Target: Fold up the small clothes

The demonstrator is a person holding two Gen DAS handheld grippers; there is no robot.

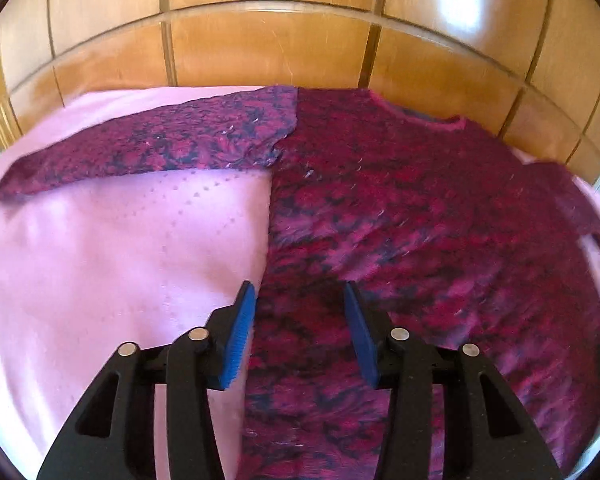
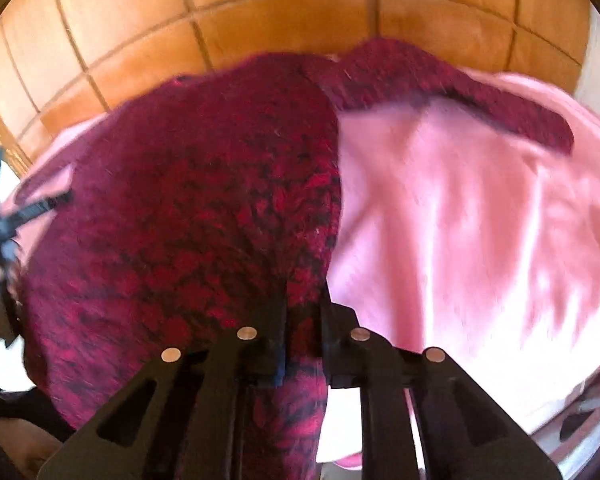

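- Left wrist view: a magenta-and-dark patterned sweater [image 1: 420, 220] lies spread flat on a pink cloth [image 1: 100, 260], neckline toward the far side.
- One long sleeve [image 1: 152, 152] stretches out to the left over the cloth; the other sleeve is partly seen at the right edge, blurred.
- The left tongs [image 1: 296, 300] hang over the sweater's lower left edge, pointing down at it. The jaws stand apart, with blue pads [image 1: 240, 336] on the inner faces. The left pad sits right at the line where the sweater meets the cloth, the right pad over the knit. Nothing is pinched between them.
- Behind the cloth rises a panelled wooden surface [image 1: 268, 48] with glare on it.

- Right wrist view: the picture is blurred. The same sweater [image 2: 188, 200] fills the left and middle, and the pink cloth [image 2: 460, 220] fills the right.
- A sleeve [image 2: 440, 92] runs out to the upper right over the cloth.
- The right tongs [image 2: 304, 320] are clamped on the sweater's right edge near the hem; a fold of knit runs up between the jaws, which sit close together.
- The other tongs [image 2: 4, 216] show as a dark blur at the far left edge.
- The wooden panels [image 2: 280, 12] stand behind.
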